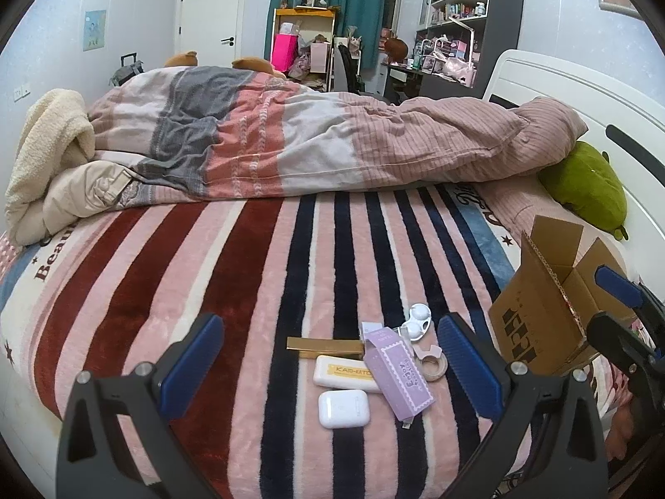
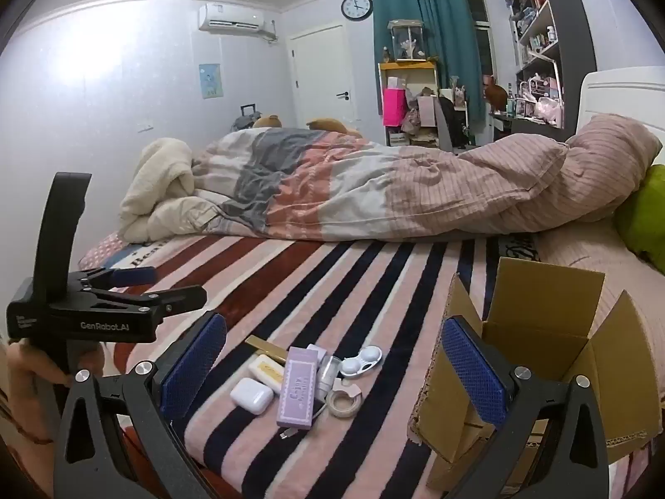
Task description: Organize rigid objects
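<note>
A cluster of small items lies on the striped blanket: a white earbuds case (image 1: 343, 408) (image 2: 251, 396), a purple carton (image 1: 397, 373) (image 2: 300, 393), a cream bar with a yellow label (image 1: 345, 373) (image 2: 266, 370), a gold strip (image 1: 324, 346) (image 2: 266, 347), a white contact lens case (image 1: 414, 323) (image 2: 360, 361) and a tape roll (image 1: 430, 360) (image 2: 343, 402). An open cardboard box (image 1: 548, 303) (image 2: 536, 357) stands to their right. My left gripper (image 1: 330, 364) is open around the cluster, above it. My right gripper (image 2: 332, 368) is open, with its right finger by the box.
A rumpled duvet (image 1: 291, 141) and a cream fleece (image 1: 50, 145) lie across the far half of the bed. A green plush (image 1: 586, 187) rests by the white headboard. The left gripper's body (image 2: 104, 307) shows at the left of the right wrist view.
</note>
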Demonstrator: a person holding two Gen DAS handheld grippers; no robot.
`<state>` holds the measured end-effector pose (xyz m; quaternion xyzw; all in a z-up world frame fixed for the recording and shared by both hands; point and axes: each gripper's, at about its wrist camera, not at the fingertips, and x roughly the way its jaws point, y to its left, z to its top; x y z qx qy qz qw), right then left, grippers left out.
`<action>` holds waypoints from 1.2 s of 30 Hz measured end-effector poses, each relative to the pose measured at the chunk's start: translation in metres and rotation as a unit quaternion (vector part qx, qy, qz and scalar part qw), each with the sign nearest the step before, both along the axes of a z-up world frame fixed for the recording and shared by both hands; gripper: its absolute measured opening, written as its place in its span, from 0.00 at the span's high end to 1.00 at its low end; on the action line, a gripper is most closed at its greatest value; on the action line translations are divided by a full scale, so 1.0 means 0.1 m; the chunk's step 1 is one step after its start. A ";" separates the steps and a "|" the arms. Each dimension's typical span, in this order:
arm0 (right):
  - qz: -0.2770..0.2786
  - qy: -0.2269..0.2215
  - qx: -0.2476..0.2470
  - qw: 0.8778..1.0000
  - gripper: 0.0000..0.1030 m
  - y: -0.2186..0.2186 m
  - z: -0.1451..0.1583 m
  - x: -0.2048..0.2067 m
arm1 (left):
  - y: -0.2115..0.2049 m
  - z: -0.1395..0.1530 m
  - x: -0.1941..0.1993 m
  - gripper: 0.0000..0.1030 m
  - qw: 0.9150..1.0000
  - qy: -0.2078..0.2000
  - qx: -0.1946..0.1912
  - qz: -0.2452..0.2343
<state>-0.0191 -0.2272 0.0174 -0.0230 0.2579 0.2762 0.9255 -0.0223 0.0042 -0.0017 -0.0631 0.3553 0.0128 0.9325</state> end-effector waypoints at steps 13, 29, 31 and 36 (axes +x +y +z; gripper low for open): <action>0.007 0.002 0.004 1.000 0.00 0.03 -0.07 0.00 | -0.01 0.01 -0.03 0.01 1.000 -0.001 -0.002 0.002; 0.099 -0.024 -0.029 0.994 0.10 0.56 -0.09 -0.33 | 0.47 -0.13 -0.14 0.01 0.999 -0.017 -0.025 0.017; 0.122 0.002 -0.003 0.992 0.15 0.72 -0.21 -0.36 | 0.58 -0.21 -0.14 0.01 0.999 -0.014 -0.027 0.023; 0.140 0.085 -0.006 0.986 0.32 1.18 -0.88 -0.19 | 0.84 -0.55 -0.13 0.01 0.999 0.005 -0.018 0.031</action>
